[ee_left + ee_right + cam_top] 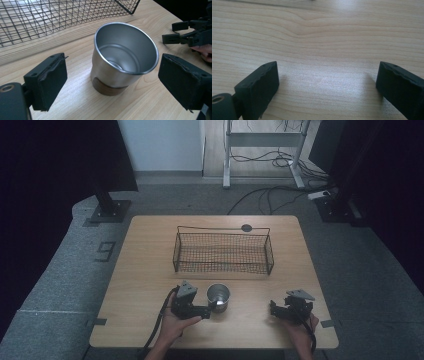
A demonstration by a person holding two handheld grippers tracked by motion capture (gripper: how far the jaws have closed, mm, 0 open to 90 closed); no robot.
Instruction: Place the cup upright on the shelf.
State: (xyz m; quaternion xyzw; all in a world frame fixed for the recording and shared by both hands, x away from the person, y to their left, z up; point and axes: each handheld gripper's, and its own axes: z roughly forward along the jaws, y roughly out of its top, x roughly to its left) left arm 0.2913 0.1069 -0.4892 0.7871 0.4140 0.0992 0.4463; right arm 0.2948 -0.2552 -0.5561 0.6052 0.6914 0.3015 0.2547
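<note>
Wooden desk point(150, 285), near its front edge: a steel cup point(123, 60) stands upright between the left gripper's point(112, 85) open jaws, light, rigid, slick—grip mid-wall. Right gripper point(327, 87) open, idle.

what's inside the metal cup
Nothing that shows: the left gripper view looks into the metal cup and finds bare steel wall and most of the bottom. The near rim hides a sliver of the bottom. The wire basket behind it also looks empty.
</note>
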